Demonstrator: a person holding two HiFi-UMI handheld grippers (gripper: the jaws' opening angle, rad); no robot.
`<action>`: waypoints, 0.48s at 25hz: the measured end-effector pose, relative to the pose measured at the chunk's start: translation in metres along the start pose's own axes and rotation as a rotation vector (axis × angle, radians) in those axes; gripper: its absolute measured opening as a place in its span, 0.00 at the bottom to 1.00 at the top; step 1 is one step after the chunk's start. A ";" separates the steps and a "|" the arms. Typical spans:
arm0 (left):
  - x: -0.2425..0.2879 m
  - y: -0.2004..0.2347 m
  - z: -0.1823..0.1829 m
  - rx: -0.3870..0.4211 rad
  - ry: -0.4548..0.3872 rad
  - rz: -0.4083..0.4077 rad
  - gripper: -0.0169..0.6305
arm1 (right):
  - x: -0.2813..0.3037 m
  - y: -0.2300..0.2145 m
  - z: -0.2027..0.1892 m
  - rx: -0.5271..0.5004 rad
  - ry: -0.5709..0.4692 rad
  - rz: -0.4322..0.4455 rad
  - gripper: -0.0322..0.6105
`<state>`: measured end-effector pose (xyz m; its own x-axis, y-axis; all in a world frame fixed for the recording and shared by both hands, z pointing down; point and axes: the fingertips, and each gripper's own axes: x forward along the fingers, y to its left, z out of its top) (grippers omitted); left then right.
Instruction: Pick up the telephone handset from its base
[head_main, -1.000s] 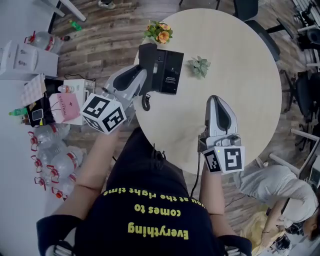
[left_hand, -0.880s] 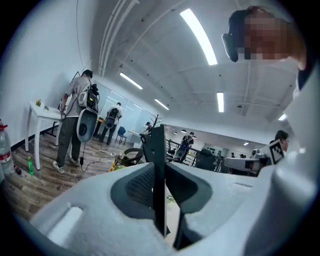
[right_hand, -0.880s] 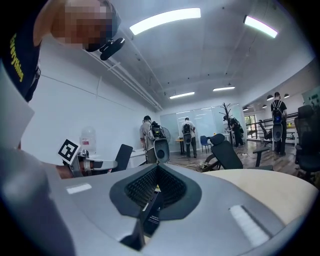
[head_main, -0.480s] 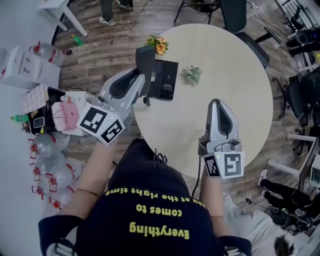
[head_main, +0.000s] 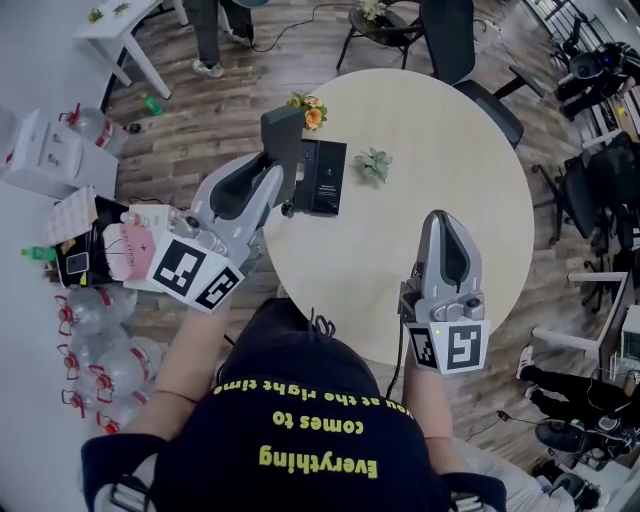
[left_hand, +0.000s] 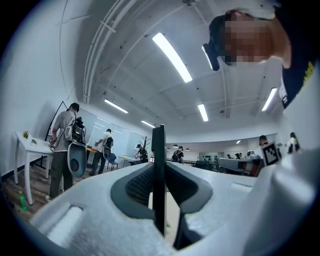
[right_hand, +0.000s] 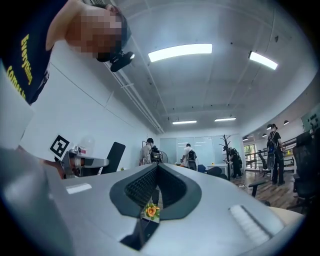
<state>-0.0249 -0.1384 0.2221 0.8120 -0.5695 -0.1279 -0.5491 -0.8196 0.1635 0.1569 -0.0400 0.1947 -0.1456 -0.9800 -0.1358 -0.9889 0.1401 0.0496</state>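
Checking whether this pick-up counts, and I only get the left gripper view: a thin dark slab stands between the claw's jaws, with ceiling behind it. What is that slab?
Observer: The head view shows it is the black telephone handset, clamped in the left claw.
Operator: Is it off the phone?
Observer: It looks so. It stands tilted at the left edge of the base rather than lying flat on it.
Operator: And the other hand?
Observer: The right claw is shut and empty, over the round table, apart from the phone.
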 end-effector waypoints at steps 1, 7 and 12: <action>-0.001 -0.002 0.004 0.006 -0.007 -0.004 0.14 | -0.001 -0.001 0.004 -0.004 -0.010 -0.003 0.07; -0.008 -0.011 0.028 0.041 -0.038 -0.021 0.14 | -0.005 0.004 0.019 -0.020 -0.068 -0.007 0.07; -0.009 -0.016 0.038 0.059 -0.046 -0.032 0.14 | -0.005 0.007 0.020 -0.026 -0.062 -0.001 0.07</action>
<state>-0.0314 -0.1223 0.1830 0.8203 -0.5439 -0.1769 -0.5347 -0.8391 0.1003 0.1502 -0.0310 0.1757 -0.1470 -0.9694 -0.1965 -0.9880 0.1346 0.0752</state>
